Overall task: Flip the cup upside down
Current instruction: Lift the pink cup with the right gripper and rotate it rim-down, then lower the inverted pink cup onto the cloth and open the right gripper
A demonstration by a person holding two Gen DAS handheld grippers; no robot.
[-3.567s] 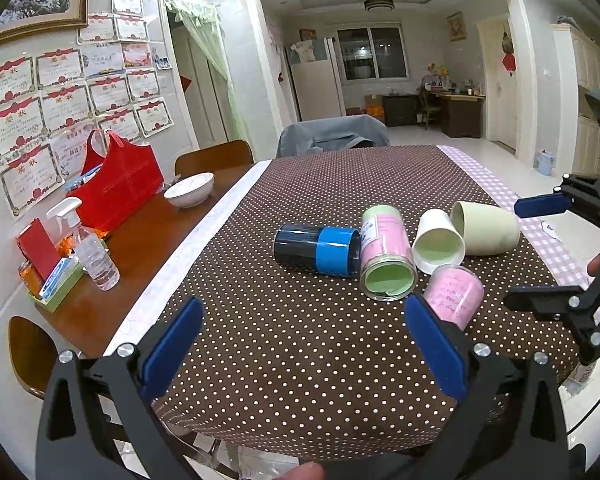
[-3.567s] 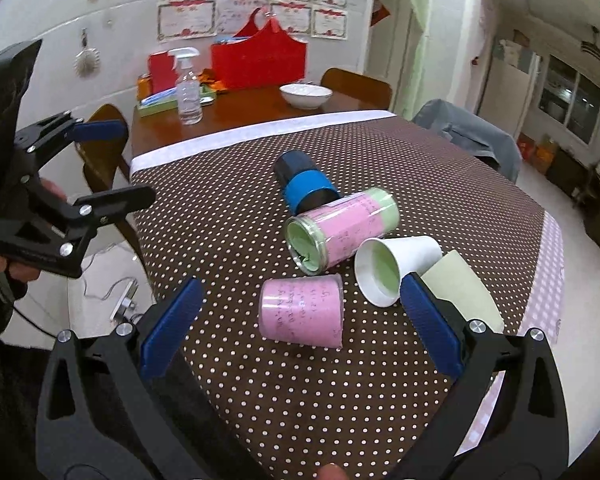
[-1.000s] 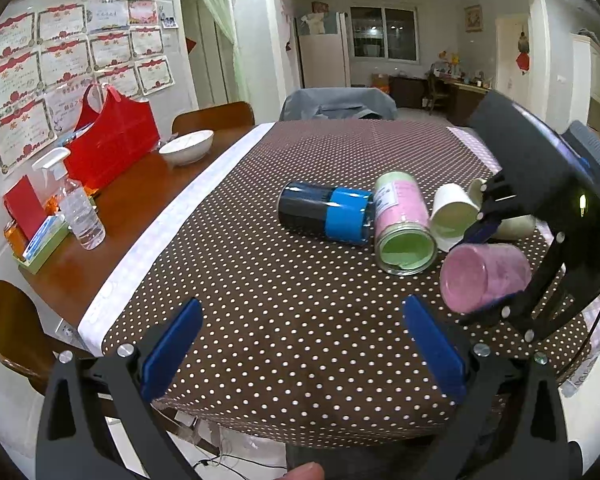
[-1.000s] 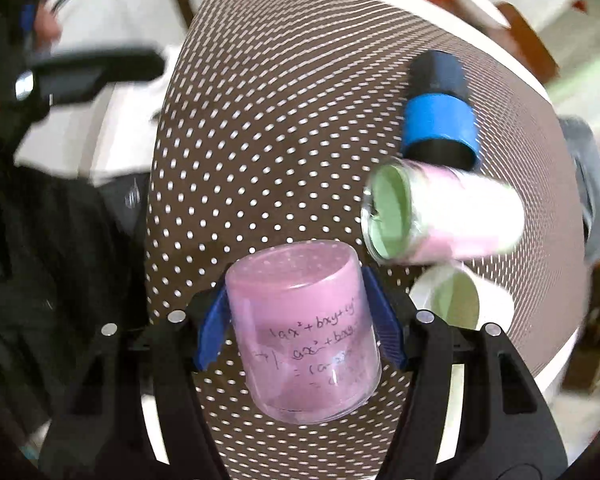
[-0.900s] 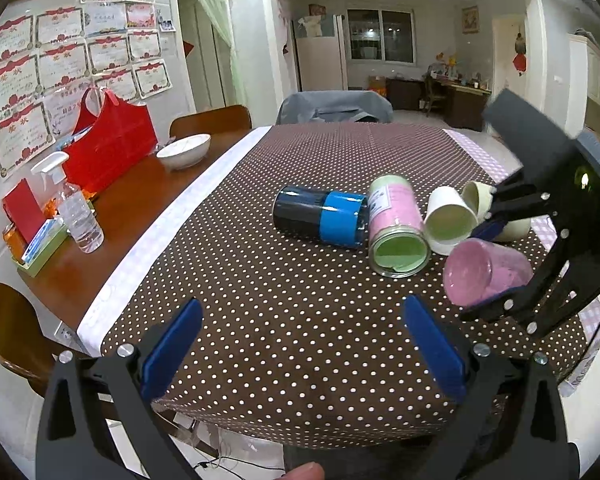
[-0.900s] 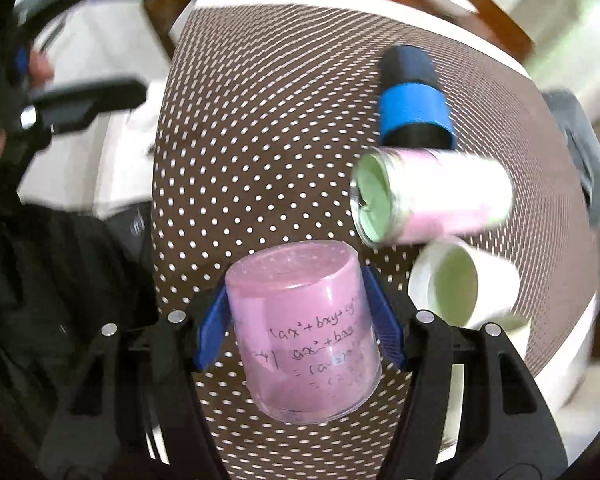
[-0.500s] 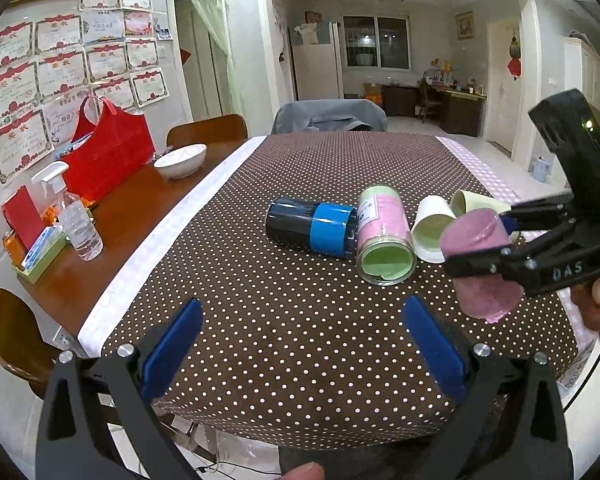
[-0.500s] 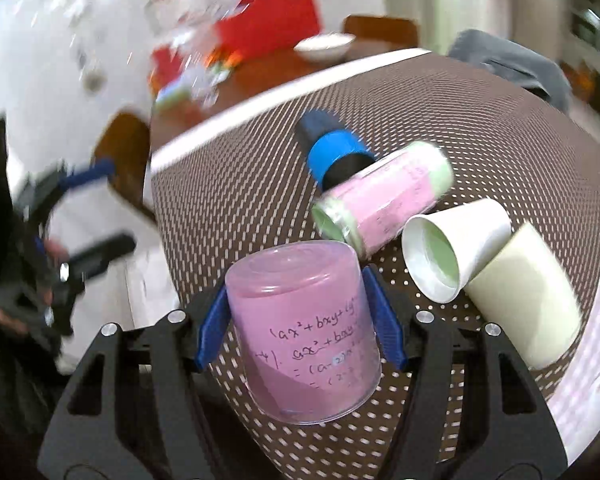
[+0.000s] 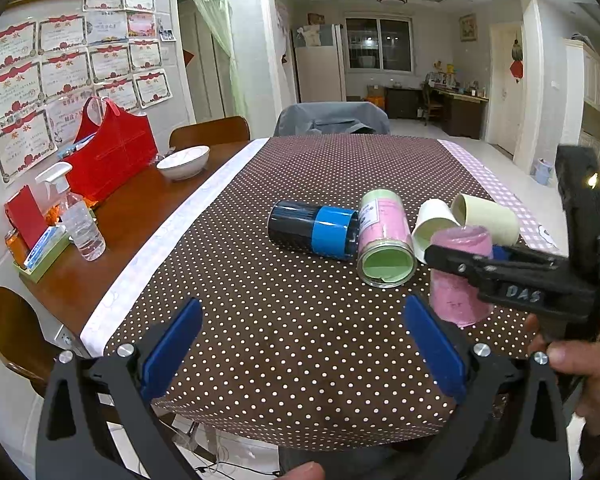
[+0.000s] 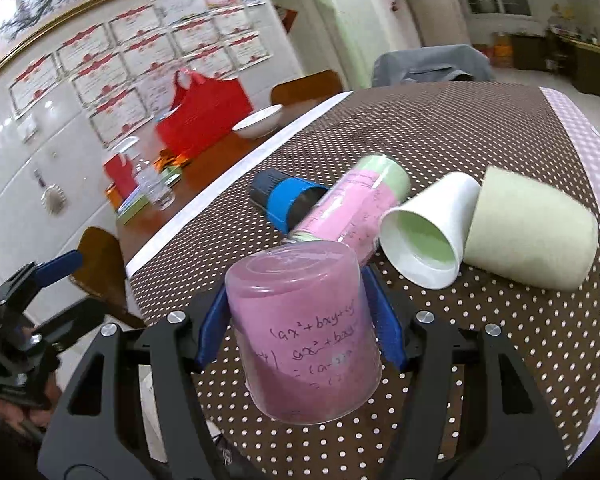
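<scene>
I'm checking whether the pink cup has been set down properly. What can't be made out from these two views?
- Pink cup rim contact with the tablecloth: in the right wrist view its lower edge looks tilted; in the left wrist view the right tongs cross it.
- Handwriting on the cup: lower lines blurred.
- Blue-banded cup far end: hidden in both views.
- Left tongs: open, holding nothing.

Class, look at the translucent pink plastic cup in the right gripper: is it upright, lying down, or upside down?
Upside down: the translucent pink plastic cup shows its closed base on top and open rim toward the tablecloth, clamped in the right gripper.
</scene>
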